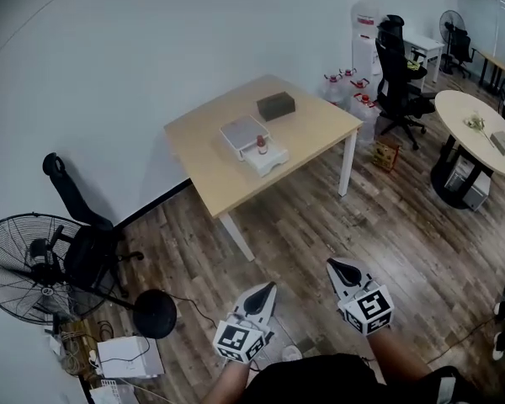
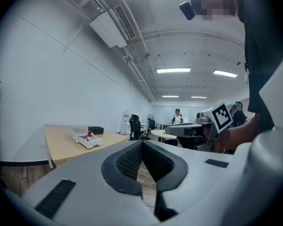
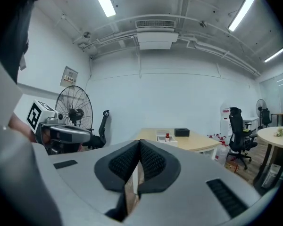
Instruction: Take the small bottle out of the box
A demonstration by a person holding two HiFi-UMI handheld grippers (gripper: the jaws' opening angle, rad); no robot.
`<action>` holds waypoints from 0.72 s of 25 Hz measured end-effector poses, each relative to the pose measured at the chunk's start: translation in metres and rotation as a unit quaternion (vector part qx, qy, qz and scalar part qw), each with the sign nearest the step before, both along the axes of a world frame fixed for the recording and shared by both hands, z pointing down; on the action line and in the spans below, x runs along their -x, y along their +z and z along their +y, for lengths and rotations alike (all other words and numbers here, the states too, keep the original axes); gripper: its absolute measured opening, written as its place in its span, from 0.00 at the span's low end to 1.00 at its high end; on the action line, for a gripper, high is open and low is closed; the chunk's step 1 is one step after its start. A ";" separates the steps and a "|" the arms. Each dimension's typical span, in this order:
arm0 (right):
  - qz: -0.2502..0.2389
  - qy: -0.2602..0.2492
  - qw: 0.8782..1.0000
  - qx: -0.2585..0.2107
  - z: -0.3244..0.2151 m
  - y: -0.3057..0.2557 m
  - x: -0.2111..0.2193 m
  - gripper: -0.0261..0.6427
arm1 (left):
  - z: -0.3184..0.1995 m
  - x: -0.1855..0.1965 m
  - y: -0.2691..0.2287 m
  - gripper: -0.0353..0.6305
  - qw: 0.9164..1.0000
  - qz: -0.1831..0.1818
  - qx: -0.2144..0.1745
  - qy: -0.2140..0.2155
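A small bottle [image 1: 261, 146] with a red cap stands upright in an open white box [image 1: 272, 162] on the wooden table [image 1: 311, 129], far ahead of both grippers. The box's lid [image 1: 241, 133] lies beside it. My left gripper [image 1: 267, 289] and right gripper [image 1: 337, 267] hang low over the wooden floor, close to my body, both shut and holding nothing. In the left gripper view the bottle [image 2: 89, 136] and box [image 2: 95, 143] sit small at the left beyond the shut gripper [image 2: 142, 145]. The right gripper view shows the bottle [image 3: 167, 137] past the shut gripper [image 3: 139, 146].
A dark box [image 1: 275, 105] lies on the table behind the white one. A standing fan [image 1: 25, 263] and a black chair [image 1: 88, 247] stand at the left, with cables and boxes on the floor. An office chair [image 1: 400, 82], water bottles [image 1: 349, 87] and a round table [image 1: 475, 129] are at the right.
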State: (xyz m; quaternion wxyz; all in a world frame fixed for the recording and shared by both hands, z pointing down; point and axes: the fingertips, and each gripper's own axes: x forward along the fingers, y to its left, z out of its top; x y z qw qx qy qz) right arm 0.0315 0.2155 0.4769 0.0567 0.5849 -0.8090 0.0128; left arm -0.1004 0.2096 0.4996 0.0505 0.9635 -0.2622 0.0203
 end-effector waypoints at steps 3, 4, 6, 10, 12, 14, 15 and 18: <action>0.004 -0.001 1.000 -0.007 -0.022 -0.006 0.022 0.06 | -0.019 0.019 0.006 0.07 1.000 0.001 0.008 0.000; 0.006 0.003 1.000 -0.013 -0.028 -0.008 0.027 0.06 | -0.025 0.024 0.009 0.07 1.000 0.001 0.009 0.001; 0.008 0.011 0.999 -0.030 -0.038 -0.015 0.033 0.06 | -0.037 0.031 0.012 0.07 1.000 0.002 0.012 0.002; 0.006 0.020 0.999 -0.043 -0.055 -0.021 0.034 0.06 | -0.057 0.035 0.015 0.07 1.000 0.006 0.016 0.003; 0.004 0.022 0.999 -0.042 -0.066 -0.019 0.032 0.06 | -0.068 0.034 0.017 0.07 1.000 0.007 0.019 0.004; 0.006 0.023 0.999 -0.040 -0.078 -0.016 0.028 0.06 | -0.081 0.030 0.020 0.07 1.000 0.007 0.022 0.003; 0.008 0.023 0.999 -0.038 -0.085 -0.015 0.026 0.06 | -0.088 0.029 0.021 0.07 1.000 0.006 0.022 0.001; 0.006 0.013 0.999 -0.038 -0.109 -0.012 0.023 0.06 | -0.112 0.024 0.024 0.07 1.000 0.001 0.022 -0.007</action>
